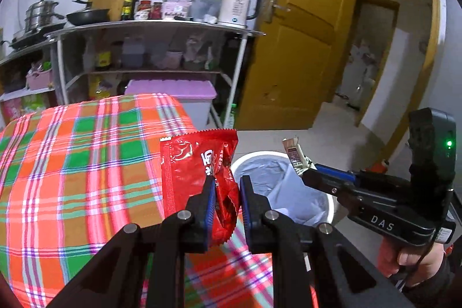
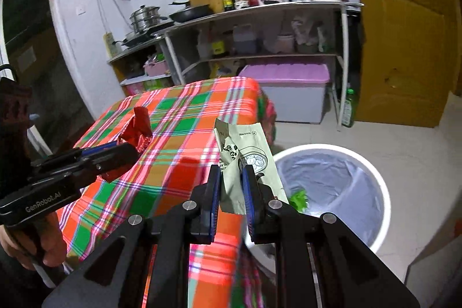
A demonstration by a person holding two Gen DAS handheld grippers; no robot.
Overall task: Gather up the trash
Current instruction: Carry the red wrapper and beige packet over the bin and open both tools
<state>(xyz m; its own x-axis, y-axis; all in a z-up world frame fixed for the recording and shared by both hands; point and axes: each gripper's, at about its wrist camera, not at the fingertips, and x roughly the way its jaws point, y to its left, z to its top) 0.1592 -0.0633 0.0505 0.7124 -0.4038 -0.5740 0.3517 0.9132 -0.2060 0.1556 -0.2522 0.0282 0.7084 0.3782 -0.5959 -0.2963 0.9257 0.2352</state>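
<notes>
My left gripper (image 1: 226,184) is shut on a crumpled red snack wrapper (image 1: 196,163), held above the right edge of the plaid-covered table (image 1: 72,163). From the right wrist view the same red wrapper (image 2: 138,129) sticks out of the left gripper (image 2: 134,149). My right gripper (image 2: 231,172) is shut on a pale green food packet (image 2: 245,146), at the table's corner beside the bin. That packet (image 1: 294,156) shows in the left wrist view at the right gripper's (image 1: 306,172) tip, over the bin. The white bin (image 2: 378,181) with a clear liner stands on the floor; something green (image 2: 299,197) lies inside.
A metal shelf rack (image 1: 144,31) with pots, bottles and a kettle (image 1: 236,6) stands behind the table. A lilac-lidded storage box (image 2: 288,77) sits under it. A yellow door (image 1: 303,33) stands ajar at right, with tiled floor (image 2: 404,140) around the bin.
</notes>
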